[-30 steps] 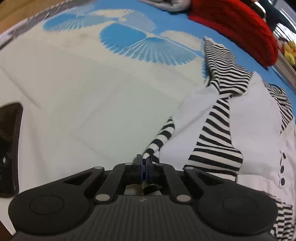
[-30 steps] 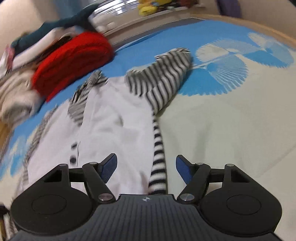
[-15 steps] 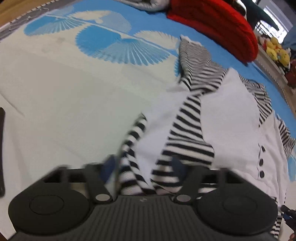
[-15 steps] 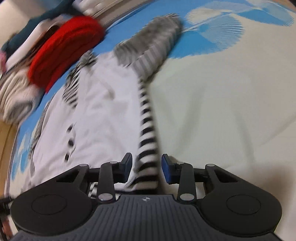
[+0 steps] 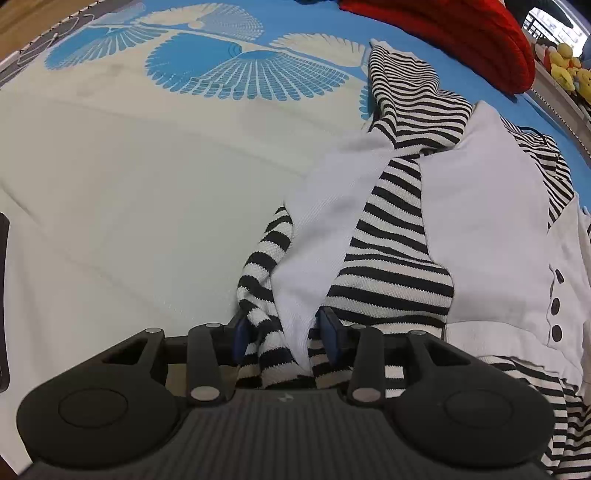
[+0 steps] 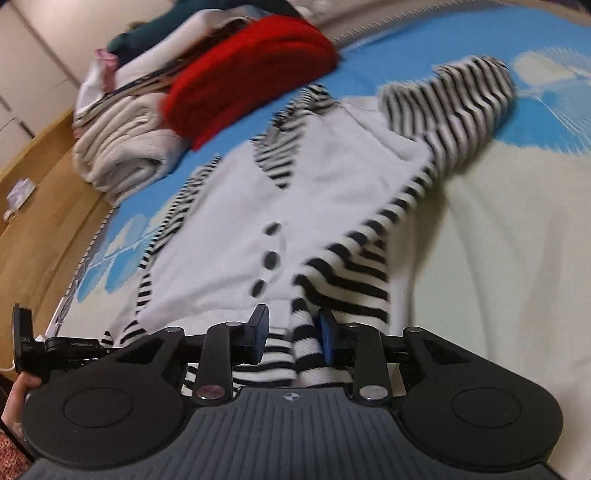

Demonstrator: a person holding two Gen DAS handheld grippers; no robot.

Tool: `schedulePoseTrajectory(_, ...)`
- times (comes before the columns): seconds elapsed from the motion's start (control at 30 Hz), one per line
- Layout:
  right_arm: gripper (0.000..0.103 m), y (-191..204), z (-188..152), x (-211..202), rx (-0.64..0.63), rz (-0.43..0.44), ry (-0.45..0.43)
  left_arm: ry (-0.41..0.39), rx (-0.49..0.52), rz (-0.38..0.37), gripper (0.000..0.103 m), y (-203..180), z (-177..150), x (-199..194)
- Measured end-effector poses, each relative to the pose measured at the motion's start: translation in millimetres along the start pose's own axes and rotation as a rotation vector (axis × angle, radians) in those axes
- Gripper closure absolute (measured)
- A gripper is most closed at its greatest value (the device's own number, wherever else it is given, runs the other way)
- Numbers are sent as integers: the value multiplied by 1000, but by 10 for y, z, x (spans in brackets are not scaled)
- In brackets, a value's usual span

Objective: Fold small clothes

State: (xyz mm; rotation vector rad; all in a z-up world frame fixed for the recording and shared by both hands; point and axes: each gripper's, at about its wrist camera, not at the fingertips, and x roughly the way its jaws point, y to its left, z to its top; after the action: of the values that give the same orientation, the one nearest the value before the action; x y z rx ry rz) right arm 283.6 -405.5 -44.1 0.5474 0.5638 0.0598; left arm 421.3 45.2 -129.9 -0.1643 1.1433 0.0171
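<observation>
The striped top (image 5: 399,236) with white front panels lies on the blue patterned bedspread (image 5: 110,192). Both the left gripper (image 5: 282,336) and right gripper (image 6: 291,332) have jaws closing around its striped hem.

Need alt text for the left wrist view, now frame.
The left gripper is closing around a bunched fold of a black-and-white striped top with white panels, the fabric sitting between its blue pads. The top lies on a cream and blue patterned sheet, with a red knit garment behind.
</observation>
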Motion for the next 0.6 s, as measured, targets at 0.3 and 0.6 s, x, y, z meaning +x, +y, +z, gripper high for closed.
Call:
schedulePoseTrajectory(0.3,70,-669,-200,-470,111,-291,48,0,0,8,57,35,-19,-28)
schedulePoseTrajectory(0.6,70,-302,-490,-450,-180,-209,202,-5,-7,29,56,14,-56,-42)
